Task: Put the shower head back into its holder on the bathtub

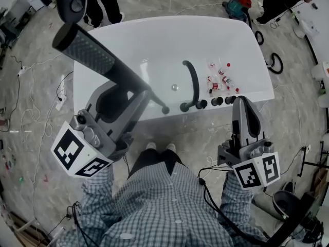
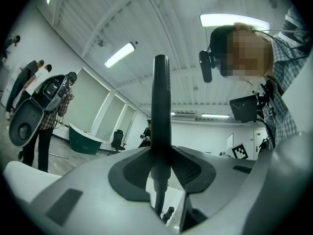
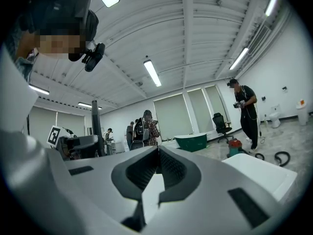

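where head view shows bathtub (image 1: 154,40), left hand-held gripper (image 2: 160,161) clamps shower head (image 2: 160,102)

Bathtub (image 1: 154,40) lay crosswise straight ahead. Shower head (image 1: 85,49) sat between jaws of left gripper (image 1: 134,98), raised over tub's left end. On near rim, right of centre: curved spout (image 1: 193,81), row of knobs (image 1: 216,101) just right of its base, small bottles (image 1: 218,76) behind knobs. Right gripper (image 1: 241,104) stood before tub's near right corner. Vacuum cleaner (image 1: 239,4) sat on floor behind tub, at right.
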Tool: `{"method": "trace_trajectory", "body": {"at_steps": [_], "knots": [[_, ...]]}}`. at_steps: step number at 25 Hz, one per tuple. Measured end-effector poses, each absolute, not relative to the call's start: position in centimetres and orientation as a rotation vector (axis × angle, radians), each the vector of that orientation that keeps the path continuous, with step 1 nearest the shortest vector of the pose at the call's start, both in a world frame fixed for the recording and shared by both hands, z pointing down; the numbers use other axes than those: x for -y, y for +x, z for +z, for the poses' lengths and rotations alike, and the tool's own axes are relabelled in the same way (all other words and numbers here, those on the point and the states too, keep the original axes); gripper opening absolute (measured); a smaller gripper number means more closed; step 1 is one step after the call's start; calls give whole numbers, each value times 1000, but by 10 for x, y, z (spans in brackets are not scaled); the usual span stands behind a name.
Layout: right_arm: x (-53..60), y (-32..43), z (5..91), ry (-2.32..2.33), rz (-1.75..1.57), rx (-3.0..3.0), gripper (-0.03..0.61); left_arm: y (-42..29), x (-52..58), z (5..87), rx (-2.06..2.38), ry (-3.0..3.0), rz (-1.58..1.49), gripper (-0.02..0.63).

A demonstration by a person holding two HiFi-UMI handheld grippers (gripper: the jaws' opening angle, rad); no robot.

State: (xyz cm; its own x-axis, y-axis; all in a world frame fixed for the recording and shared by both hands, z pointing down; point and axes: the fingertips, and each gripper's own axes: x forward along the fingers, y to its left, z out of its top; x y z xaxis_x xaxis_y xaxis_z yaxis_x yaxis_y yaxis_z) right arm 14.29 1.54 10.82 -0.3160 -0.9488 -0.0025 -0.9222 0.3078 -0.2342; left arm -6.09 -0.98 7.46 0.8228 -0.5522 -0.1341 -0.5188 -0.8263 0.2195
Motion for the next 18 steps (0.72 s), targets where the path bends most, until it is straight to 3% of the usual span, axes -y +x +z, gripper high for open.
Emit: {"method": "trace_trajectory", "body": {"at_steps": [18], "knots": [[-5,146,148,-1721,-392,-2467,17,-27,19,141,847,2842,-80,130]]}}
